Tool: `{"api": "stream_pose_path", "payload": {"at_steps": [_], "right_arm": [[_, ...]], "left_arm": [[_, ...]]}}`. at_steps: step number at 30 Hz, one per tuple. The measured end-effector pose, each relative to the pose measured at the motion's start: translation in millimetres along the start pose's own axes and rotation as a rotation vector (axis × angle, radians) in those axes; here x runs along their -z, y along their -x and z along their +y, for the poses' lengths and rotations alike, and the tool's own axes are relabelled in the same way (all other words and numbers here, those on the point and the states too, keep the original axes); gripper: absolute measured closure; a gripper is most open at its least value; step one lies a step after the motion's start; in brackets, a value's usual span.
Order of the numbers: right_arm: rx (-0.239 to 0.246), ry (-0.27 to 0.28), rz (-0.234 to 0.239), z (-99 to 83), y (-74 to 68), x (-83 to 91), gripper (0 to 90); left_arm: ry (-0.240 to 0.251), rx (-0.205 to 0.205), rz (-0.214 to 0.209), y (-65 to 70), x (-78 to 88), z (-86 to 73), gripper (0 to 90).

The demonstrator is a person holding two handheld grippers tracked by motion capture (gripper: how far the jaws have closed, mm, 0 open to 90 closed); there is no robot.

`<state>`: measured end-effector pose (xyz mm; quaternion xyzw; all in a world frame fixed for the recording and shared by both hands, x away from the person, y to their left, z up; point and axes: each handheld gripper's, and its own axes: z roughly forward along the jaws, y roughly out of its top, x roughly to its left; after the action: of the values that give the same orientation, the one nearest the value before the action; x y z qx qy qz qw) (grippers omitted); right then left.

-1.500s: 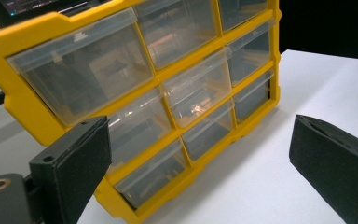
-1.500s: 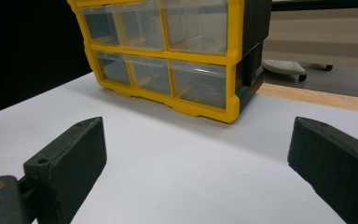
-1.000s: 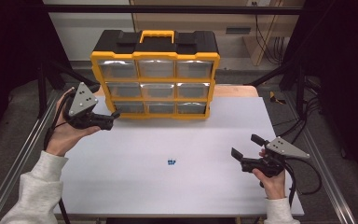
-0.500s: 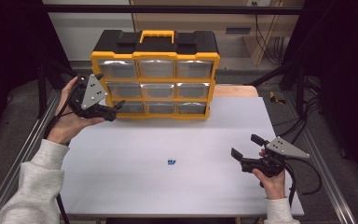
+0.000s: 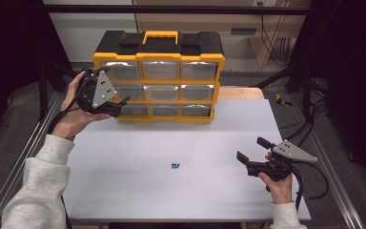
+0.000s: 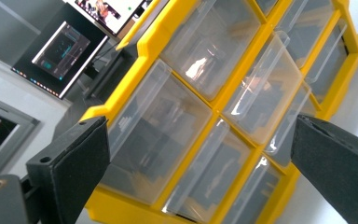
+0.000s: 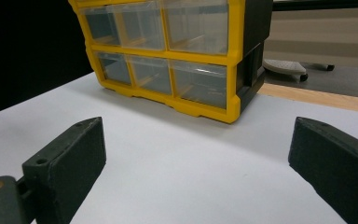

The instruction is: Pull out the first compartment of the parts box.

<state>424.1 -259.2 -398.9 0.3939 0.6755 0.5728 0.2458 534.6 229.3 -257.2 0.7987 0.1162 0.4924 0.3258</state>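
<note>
Yellow-framed organizer (image 5: 159, 78) w/ black top, nine clear drawers, stood upper centre on bench (image 5: 124, 167); left gripper (image 5: 119, 106) wide open at its lower-left drawers.

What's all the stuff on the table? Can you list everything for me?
drawer cabinet: one, yellow frame with black top and clear drawers in three rows of three, at the far edge of the table
small blue thing: one, blue, lying alone near the middle of the table, too small to tell what it is
table: one, white top with a wooden strip at its far right corner
left gripper: one, black with a grey plate, held up at the cabinet's lower left drawers, jaws open
right gripper: one, black with a grey plate, low over the table's right side, jaws open, holding nothing
</note>
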Motion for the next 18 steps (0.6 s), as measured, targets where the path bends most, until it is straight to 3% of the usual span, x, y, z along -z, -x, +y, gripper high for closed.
{"api": "stream_pose_path", "payload": {"at_steps": [5, 18], "right_arm": [[0.005, -0.005, -0.002, -0.3, 0.3, 0.0, 4.3], [0.011, -0.014, 0.002, -1.3, -0.7, -2.3, 4.1]], "left_arm": [[-0.016, -0.065, 0.017, -4.5, -3.9, 0.6, 4.3], [-0.025, -0.154, 0.056, -9.4, -17.7, -0.2, 5.4]]}}
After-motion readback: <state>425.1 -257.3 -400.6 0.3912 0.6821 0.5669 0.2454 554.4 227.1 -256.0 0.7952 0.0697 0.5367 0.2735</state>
